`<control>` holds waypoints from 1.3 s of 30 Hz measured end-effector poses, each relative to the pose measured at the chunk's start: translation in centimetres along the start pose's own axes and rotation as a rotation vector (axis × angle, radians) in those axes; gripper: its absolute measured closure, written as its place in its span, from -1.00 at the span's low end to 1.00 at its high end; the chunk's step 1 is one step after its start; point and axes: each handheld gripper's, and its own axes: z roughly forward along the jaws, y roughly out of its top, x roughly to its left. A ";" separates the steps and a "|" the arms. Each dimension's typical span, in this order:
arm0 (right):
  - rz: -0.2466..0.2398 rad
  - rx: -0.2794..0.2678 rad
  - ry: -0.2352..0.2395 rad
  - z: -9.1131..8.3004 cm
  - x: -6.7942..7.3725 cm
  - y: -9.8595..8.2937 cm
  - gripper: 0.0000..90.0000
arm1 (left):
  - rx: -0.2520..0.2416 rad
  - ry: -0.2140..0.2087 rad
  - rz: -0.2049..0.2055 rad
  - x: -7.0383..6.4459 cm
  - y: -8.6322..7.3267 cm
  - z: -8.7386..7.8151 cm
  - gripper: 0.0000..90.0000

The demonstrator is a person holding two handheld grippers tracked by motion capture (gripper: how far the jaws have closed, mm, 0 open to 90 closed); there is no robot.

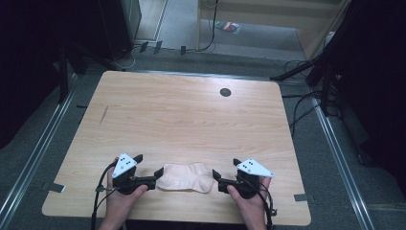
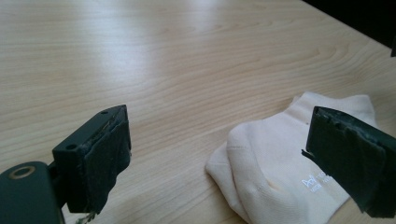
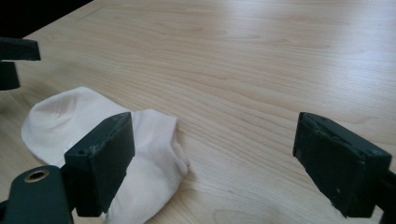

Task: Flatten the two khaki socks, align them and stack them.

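The left gripper (image 1: pixel 149 168) and right gripper (image 1: pixel 226 173) are both held with jaws wide apart, nothing clamped. Between them, just beside each, a cream sock (image 1: pixel 186 177) is laid flat on the wooden table (image 1: pixel 191 120). Small white lettering on the sock (image 2: pixel 314 181) is seen in the left gripper view. A round cable hole (image 1: pixel 225 92) is seen well beyond the grippers in the high view.

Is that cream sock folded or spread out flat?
Folded, it seems: the sock lies doubled on the table, one rounded layer over another.
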 end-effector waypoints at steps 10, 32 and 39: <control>0.041 -0.020 -0.039 -1.0 -2.4 -0.2 -0.71 | -0.037 0.035 -0.053 3.4 -0.1 -2.1 -0.85; 0.088 0.032 -0.177 -5.0 -8.6 -3.2 -0.71 | 0.000 0.231 -0.079 10.6 -2.8 -7.6 -0.85; 0.109 0.038 -0.219 -6.2 -10.3 -4.0 -0.71 | -0.015 0.273 -0.103 12.1 -3.1 -9.0 -0.85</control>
